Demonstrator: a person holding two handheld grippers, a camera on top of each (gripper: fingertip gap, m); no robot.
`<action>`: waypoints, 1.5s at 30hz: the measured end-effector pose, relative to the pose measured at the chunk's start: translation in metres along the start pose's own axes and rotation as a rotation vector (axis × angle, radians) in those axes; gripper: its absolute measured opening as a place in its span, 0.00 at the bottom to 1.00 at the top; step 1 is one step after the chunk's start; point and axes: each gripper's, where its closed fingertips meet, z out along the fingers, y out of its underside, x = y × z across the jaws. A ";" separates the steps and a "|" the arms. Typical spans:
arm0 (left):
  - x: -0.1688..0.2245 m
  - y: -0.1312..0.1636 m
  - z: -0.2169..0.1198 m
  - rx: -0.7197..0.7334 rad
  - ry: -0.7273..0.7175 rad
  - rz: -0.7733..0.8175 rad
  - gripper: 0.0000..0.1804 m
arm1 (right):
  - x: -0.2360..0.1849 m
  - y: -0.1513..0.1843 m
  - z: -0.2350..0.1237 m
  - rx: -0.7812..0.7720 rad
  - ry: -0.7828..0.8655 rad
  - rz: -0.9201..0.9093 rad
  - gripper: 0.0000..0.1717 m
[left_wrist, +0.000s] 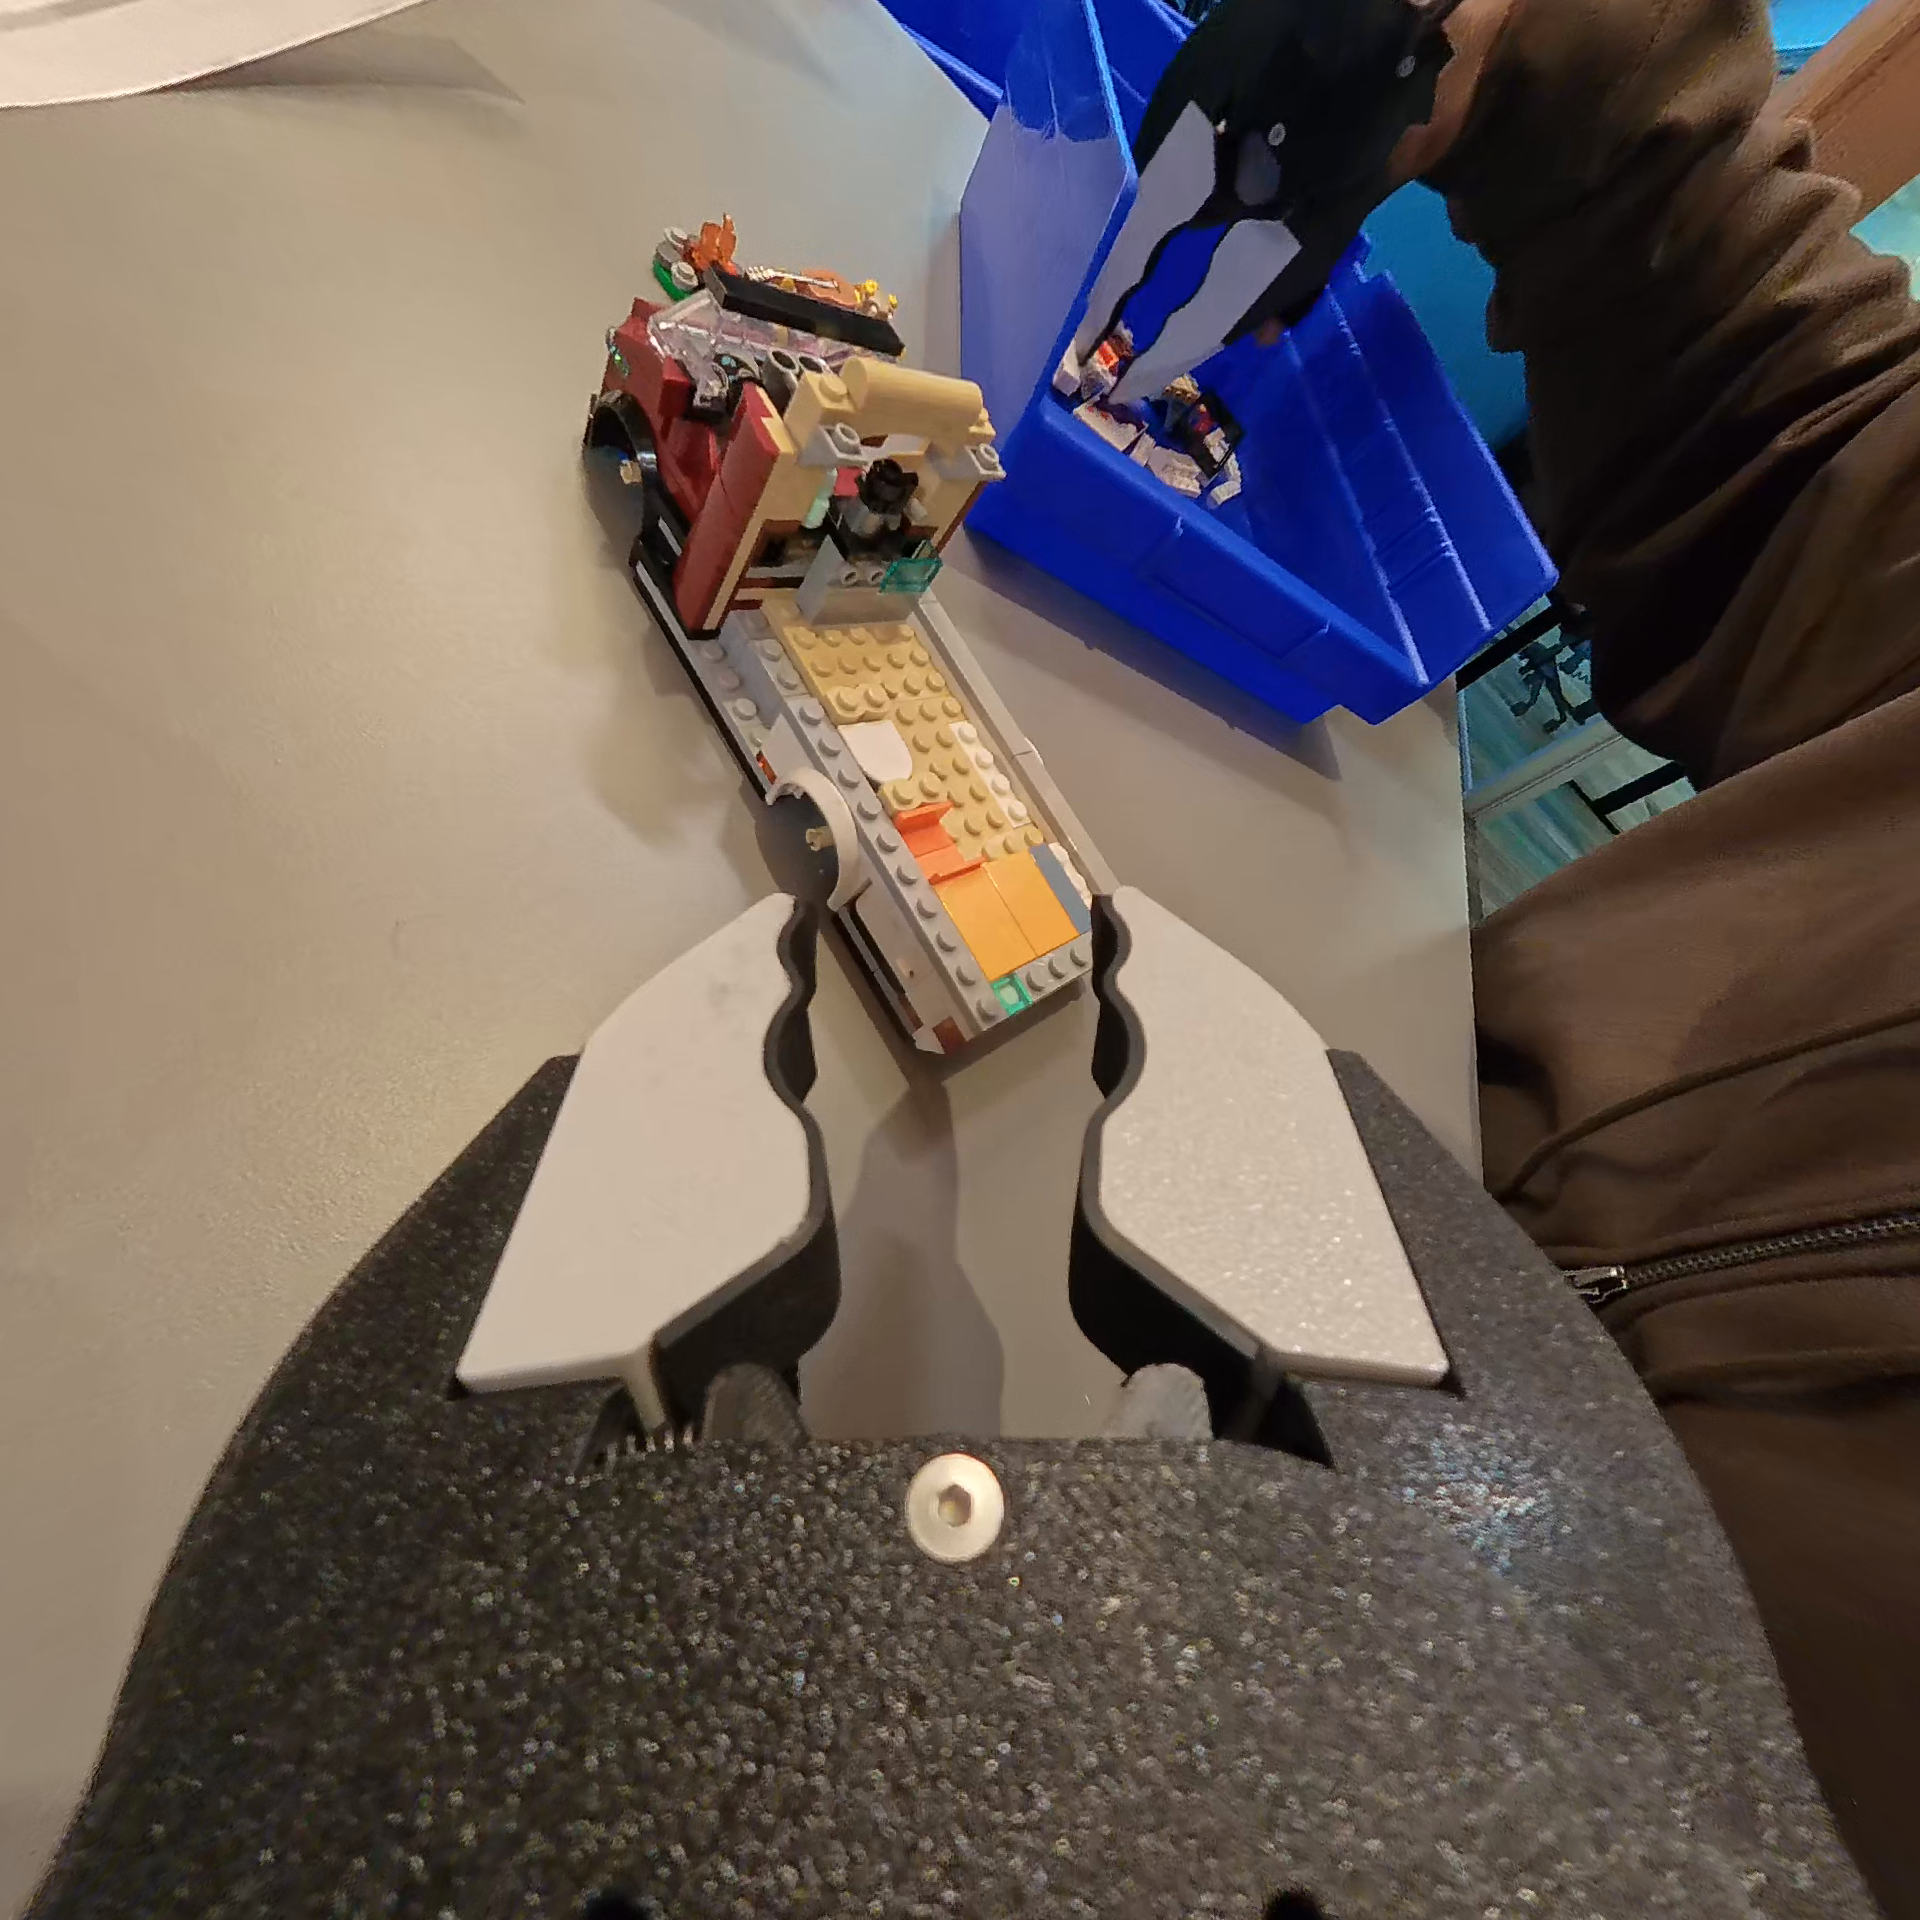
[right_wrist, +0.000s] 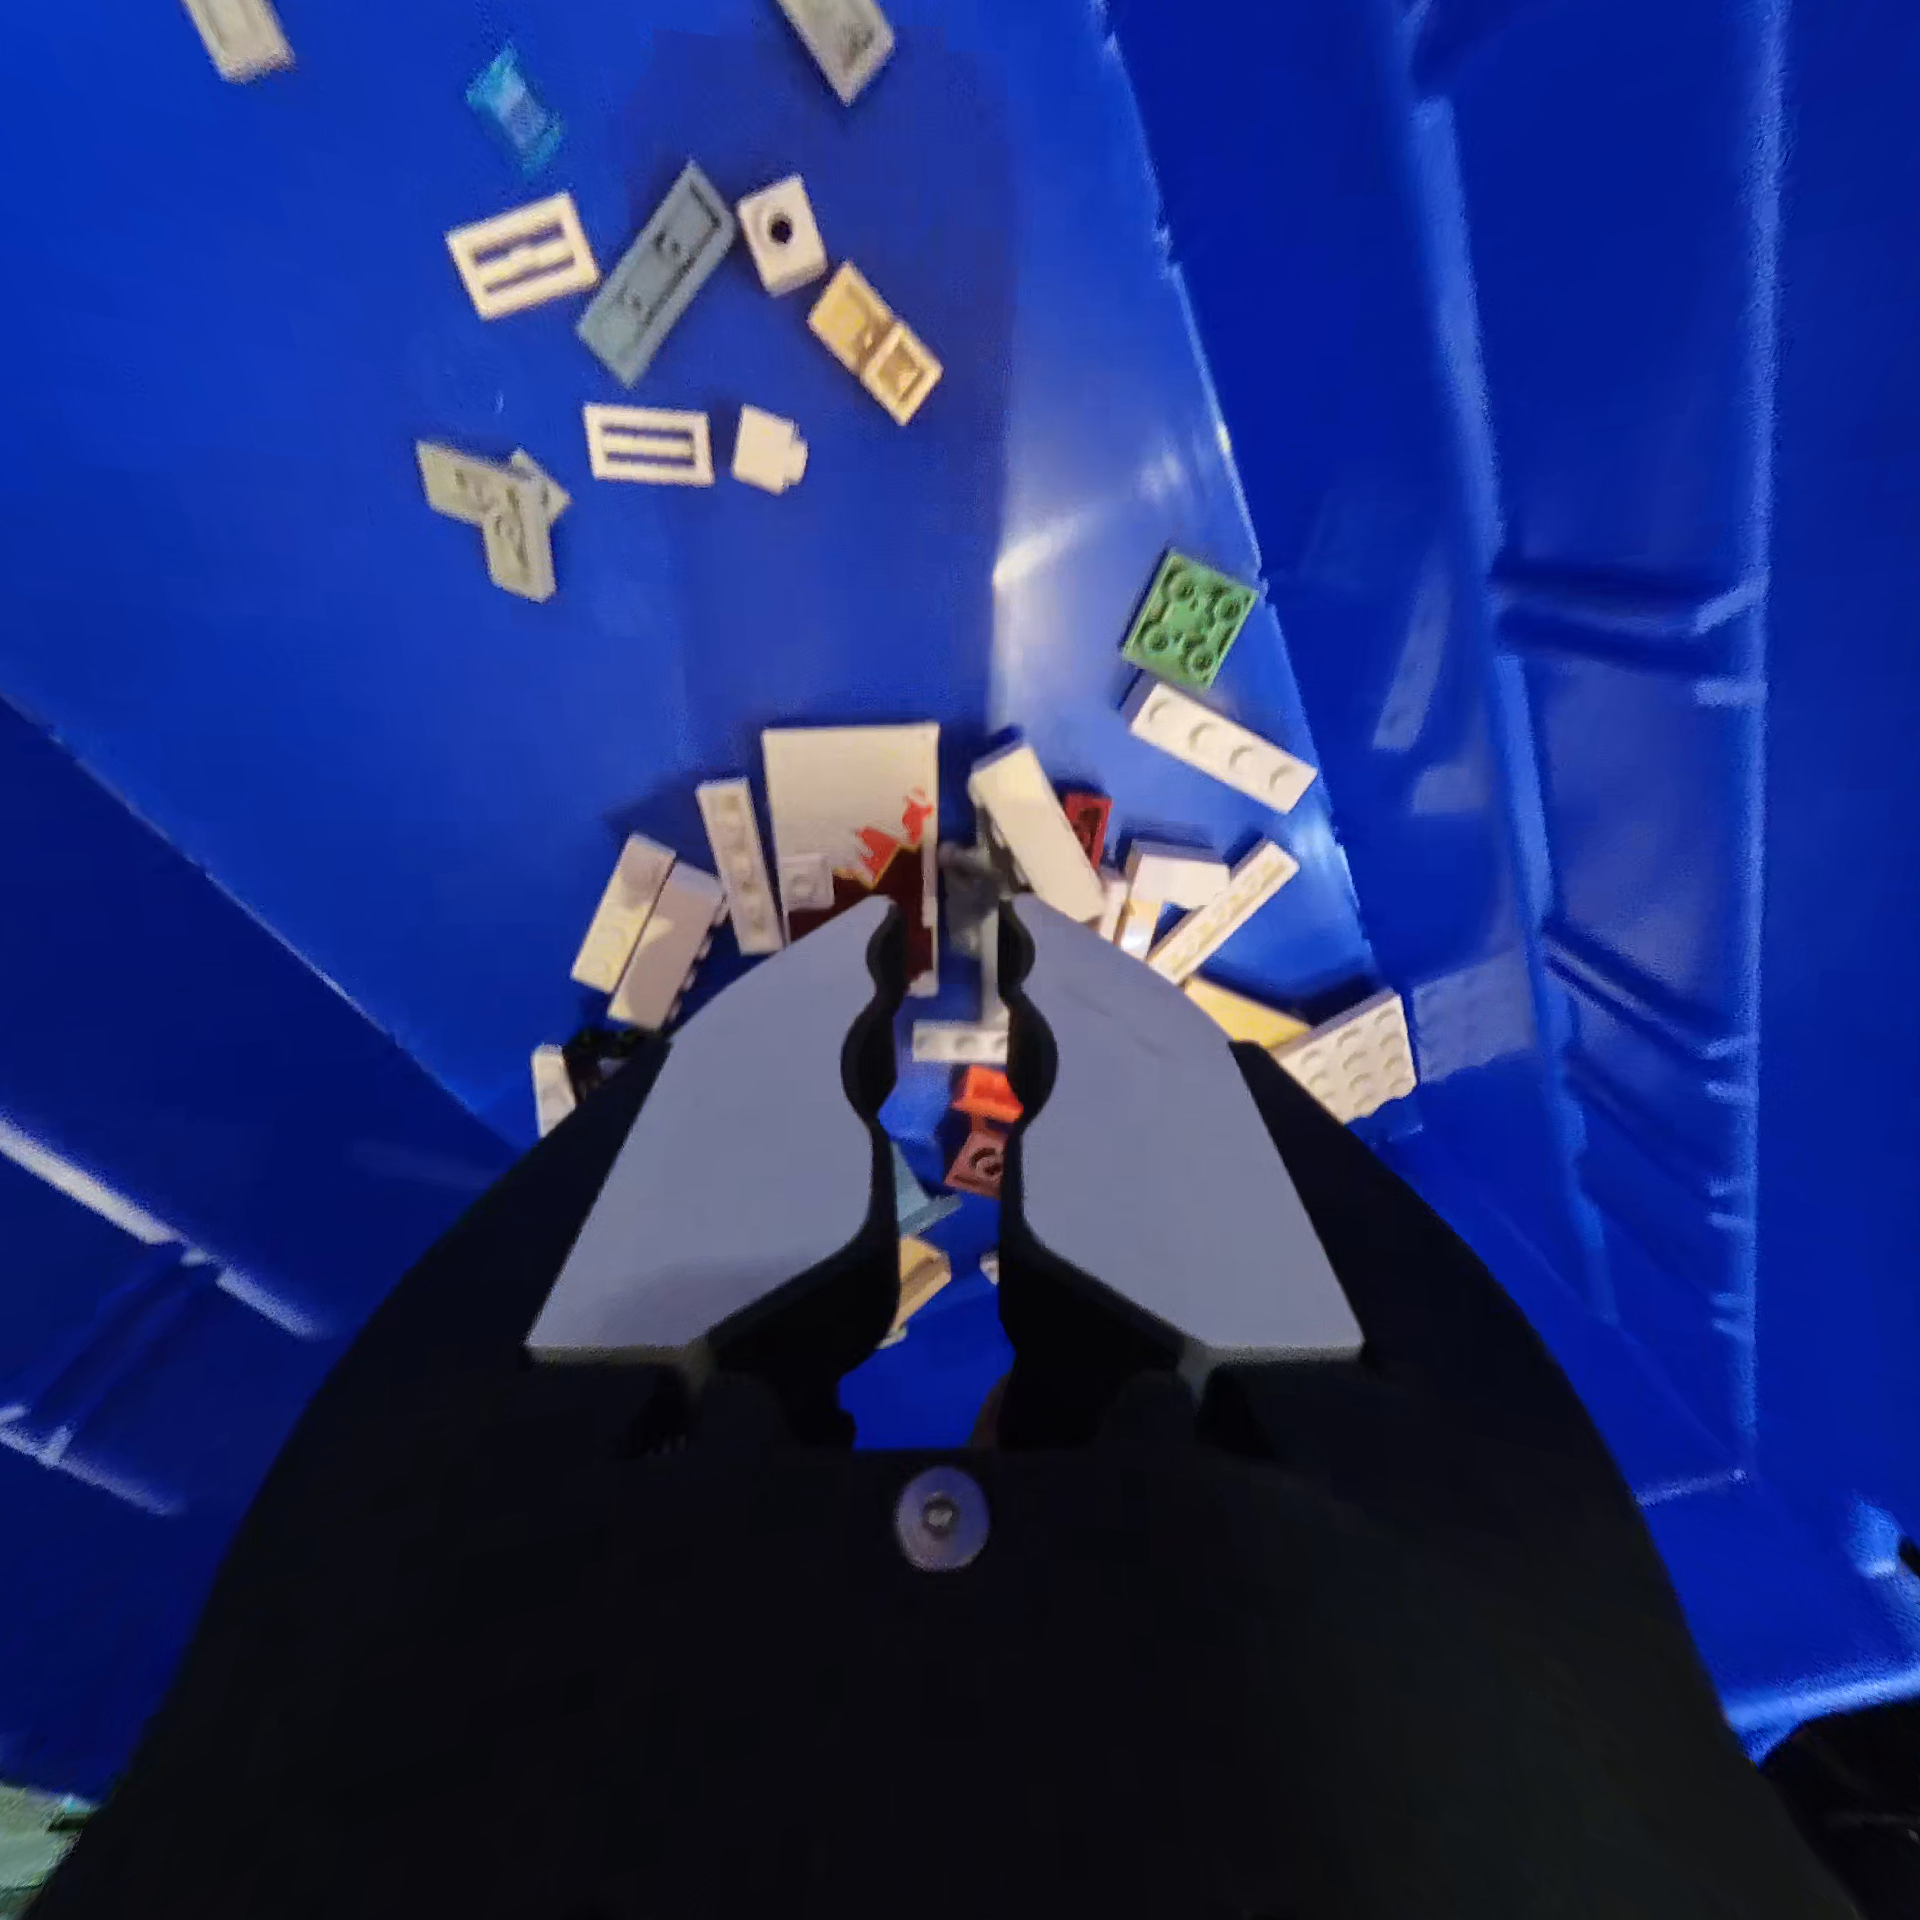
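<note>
Left wrist view: the rear end of a long, studded tan-and-grey brick-built vehicle model on the pale grey table is straddled by the wide-open left gripper, neither pad plainly pressing it. The model is judged light, stiff and easily broken apart, best taken by its grey side rails. Beyond the model, inside the blue plastic bin, the narrowly parted right gripper is poised over loose bricks, nothing gripped.

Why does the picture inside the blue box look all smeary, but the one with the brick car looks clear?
Right wrist view: motion blur smears the loose bricks in the blue bin, the light is dim, and the gripper body is nearly black. Left wrist view: the brick car is sharp, casting soft shadows on the grey table; the wide lens bends the edges.
</note>
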 end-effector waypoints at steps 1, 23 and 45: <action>0.000 0.000 0.000 0.000 0.000 0.000 0.29 | 0.003 -0.003 0.002 0.007 0.003 -0.001 0.10; 0.002 0.001 0.000 -0.006 0.011 0.005 0.29 | 0.003 0.013 0.004 0.008 -0.003 0.046 0.05; 0.003 0.003 0.000 -0.012 0.010 0.011 0.29 | 0.011 0.014 0.008 0.005 -0.011 0.104 0.05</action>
